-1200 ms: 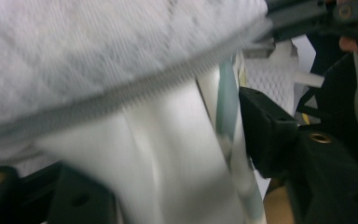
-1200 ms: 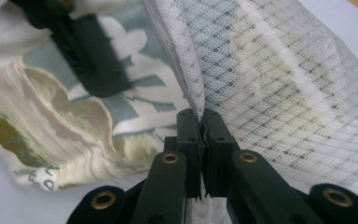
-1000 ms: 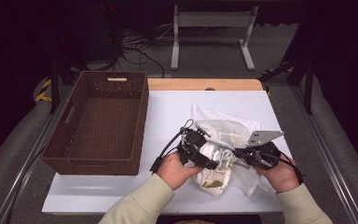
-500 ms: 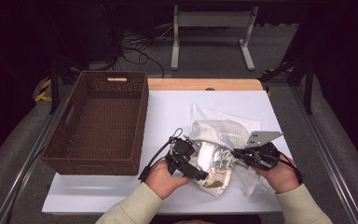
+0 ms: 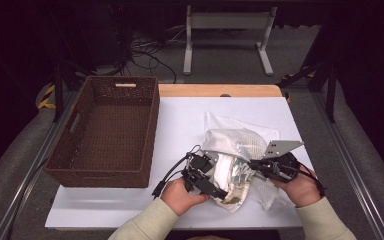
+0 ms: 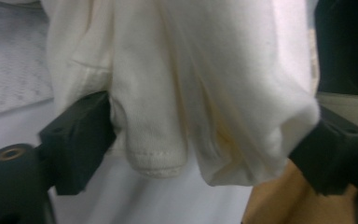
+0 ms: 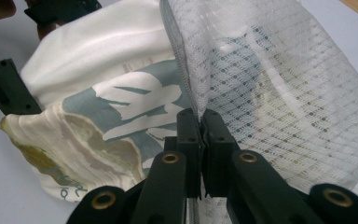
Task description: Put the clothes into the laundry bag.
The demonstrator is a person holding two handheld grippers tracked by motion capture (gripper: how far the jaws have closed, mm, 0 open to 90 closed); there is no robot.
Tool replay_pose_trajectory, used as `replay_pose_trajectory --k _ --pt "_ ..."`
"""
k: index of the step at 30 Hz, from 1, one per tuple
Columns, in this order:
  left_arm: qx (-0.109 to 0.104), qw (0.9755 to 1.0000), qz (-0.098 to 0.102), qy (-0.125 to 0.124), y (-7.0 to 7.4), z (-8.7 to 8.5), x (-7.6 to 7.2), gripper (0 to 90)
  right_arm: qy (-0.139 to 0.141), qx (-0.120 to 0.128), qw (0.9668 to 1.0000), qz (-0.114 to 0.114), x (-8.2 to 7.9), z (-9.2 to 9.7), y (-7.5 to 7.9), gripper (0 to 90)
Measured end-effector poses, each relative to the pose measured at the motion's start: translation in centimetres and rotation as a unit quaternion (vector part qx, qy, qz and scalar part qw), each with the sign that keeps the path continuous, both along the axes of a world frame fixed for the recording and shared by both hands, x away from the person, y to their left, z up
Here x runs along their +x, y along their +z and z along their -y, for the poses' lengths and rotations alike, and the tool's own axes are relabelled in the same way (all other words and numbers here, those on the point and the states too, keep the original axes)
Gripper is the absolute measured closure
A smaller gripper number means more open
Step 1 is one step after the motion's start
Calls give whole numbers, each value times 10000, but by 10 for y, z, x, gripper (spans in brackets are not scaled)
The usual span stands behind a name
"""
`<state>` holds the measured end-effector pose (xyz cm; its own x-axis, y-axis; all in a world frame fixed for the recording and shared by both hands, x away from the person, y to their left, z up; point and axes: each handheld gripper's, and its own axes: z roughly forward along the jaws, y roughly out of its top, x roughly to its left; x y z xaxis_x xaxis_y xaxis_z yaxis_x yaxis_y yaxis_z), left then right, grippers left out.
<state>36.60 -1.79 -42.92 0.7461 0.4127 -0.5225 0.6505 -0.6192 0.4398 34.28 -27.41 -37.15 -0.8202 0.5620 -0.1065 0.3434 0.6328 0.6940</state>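
We see the right gripper (image 7: 200, 154) clenched on the edge of the white mesh bag (image 7: 279, 88), and the left gripper (image 6: 200, 154) with jaws spread, a bunched cream garment (image 6: 182, 88) sitting between them. Garment and mesh bag lie together near the table's (image 5: 180, 120) front edge, right of centre, with both hands at them. The empty brown wicker basket (image 5: 105, 130) sits along the table's left edge.

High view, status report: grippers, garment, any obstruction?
Right gripper shut on mesh bag. Left gripper open around white garment. Basket apart at left, nothing in the way.
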Motion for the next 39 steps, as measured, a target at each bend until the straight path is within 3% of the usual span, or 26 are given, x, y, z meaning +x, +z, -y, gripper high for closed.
replay_pose_trajectory --k 2,9,14,18,25,26,27,29,39 --pt "-80 9999 -46 -61 0 1 -2 295 4 -1 10000 -1 0 0 0 868" --pt "-110 9999 -82 -92 -2 4 -5 389 5 -6 10000 5 0 -1 0 868" --pt "-91 9998 113 -95 -2 3 -7 558 6 1 10000 12 0 -2 1 868" --pt "-56 9995 294 -33 3 3 -11 632 12 -1 10000 15 0 -2 1 868" --pt "-200 9967 790 51 22 4 -15 720 46 8 10000 59 -2 -3 3 870" --pt "-221 9953 937 35 27 6 -16 727 53 20 10000 70 -3 -3 4 870" --pt "-221 9953 937 35 27 6 -16 733 53 20 10000 70 -3 -3 4 870" --pt "-255 9932 1128 91 35 8 -15 739 98 35 9999 95 -5 -3 6 871" --pt "-374 9885 1405 407 42 18 -2 745 226 27 9997 92 -10 -7 9 873"
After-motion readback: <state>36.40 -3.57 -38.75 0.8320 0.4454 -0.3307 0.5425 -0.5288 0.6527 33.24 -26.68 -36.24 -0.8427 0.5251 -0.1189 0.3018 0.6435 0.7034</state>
